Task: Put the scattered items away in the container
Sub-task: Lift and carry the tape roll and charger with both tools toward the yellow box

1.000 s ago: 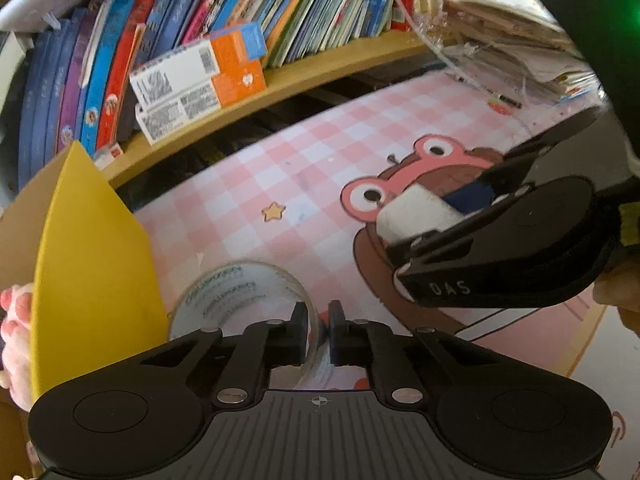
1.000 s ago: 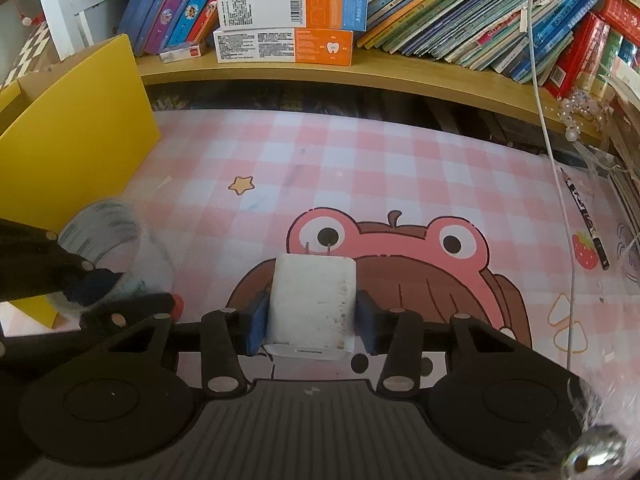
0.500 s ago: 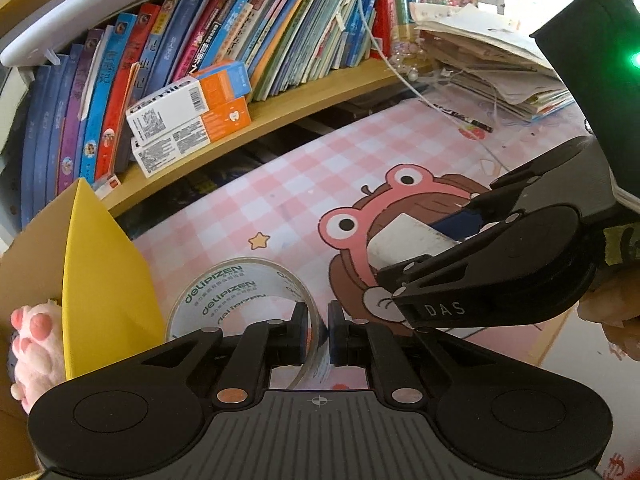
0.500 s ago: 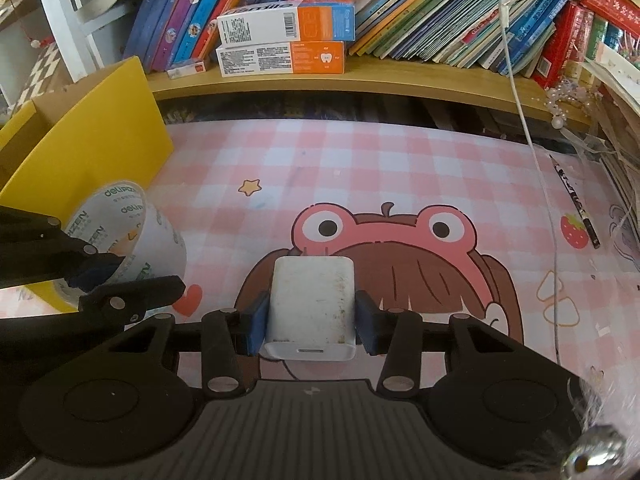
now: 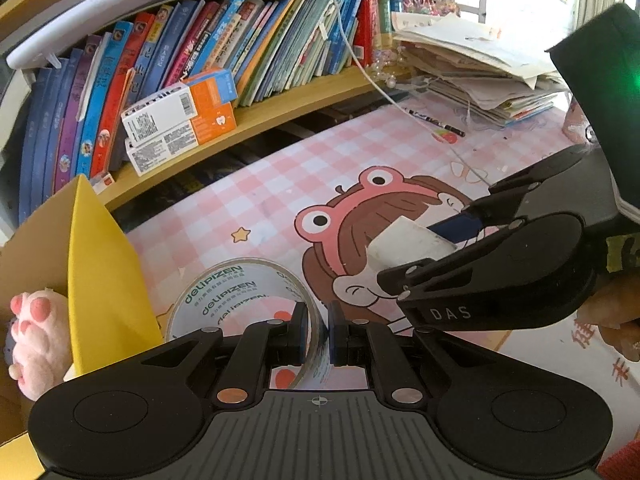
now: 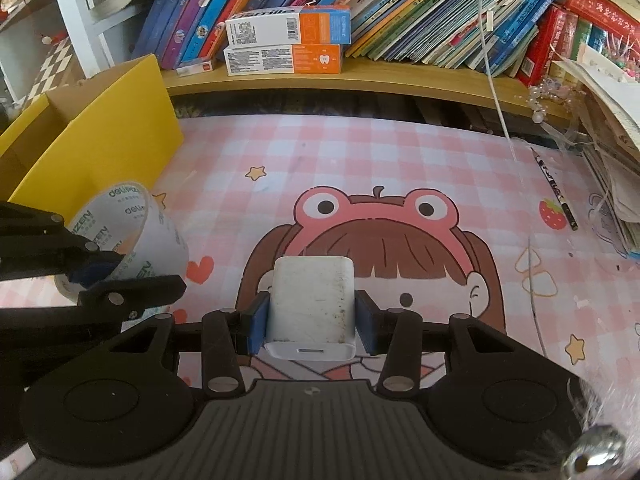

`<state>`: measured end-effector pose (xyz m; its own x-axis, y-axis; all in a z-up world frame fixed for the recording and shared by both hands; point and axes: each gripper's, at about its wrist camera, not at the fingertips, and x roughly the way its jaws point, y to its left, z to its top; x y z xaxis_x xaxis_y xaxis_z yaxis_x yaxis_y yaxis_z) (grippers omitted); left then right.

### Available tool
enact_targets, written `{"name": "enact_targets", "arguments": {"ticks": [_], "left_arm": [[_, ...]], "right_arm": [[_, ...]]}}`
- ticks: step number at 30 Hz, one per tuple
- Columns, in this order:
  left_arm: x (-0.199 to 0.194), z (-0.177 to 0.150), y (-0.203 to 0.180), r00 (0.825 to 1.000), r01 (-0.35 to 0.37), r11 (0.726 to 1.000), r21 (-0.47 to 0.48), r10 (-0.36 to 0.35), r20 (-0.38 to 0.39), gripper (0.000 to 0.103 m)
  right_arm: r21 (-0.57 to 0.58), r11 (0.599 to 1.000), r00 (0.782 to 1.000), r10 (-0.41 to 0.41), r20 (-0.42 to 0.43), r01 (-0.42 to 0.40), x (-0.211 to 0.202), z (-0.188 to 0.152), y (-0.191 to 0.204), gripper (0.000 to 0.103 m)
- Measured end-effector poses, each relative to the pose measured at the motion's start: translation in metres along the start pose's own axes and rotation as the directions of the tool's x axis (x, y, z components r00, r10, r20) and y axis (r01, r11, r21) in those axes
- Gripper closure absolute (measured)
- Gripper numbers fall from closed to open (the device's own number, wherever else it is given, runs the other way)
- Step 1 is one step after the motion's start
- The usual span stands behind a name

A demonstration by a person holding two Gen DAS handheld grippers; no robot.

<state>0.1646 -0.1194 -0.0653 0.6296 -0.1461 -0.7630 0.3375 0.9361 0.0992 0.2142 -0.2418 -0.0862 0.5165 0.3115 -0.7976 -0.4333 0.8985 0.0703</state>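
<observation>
My left gripper is shut on the wall of a clear tape roll and holds it above the pink mat, just right of the yellow cardboard box. The roll and the left gripper also show at the left of the right wrist view. My right gripper is shut on a white charger block, held above the mat; it shows in the left wrist view too. The box stands open at the far left.
A pink plush paw lies in the box. A wooden shelf with books and two orange-white cartons runs along the back. A pen, a hanging white cable and a paper stack are at the right.
Both grippers have risen with their items, so more of the mat shows. The tape roll has come clear of the mat beside the box.
</observation>
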Motion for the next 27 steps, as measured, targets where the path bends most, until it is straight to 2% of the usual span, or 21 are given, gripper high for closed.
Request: {"name": "enact_targets", "arguments": {"ticks": [27], "left_arm": [[-0.064, -0.020, -0.008, 0.997, 0.026, 1.000, -0.017, -0.024, 0.073, 0.094]], "right_arm": [[-0.036, 0.999, 0.998, -0.021, 0.059, 0.023, -0.062, -0.026, 0.028, 0.061]]}}
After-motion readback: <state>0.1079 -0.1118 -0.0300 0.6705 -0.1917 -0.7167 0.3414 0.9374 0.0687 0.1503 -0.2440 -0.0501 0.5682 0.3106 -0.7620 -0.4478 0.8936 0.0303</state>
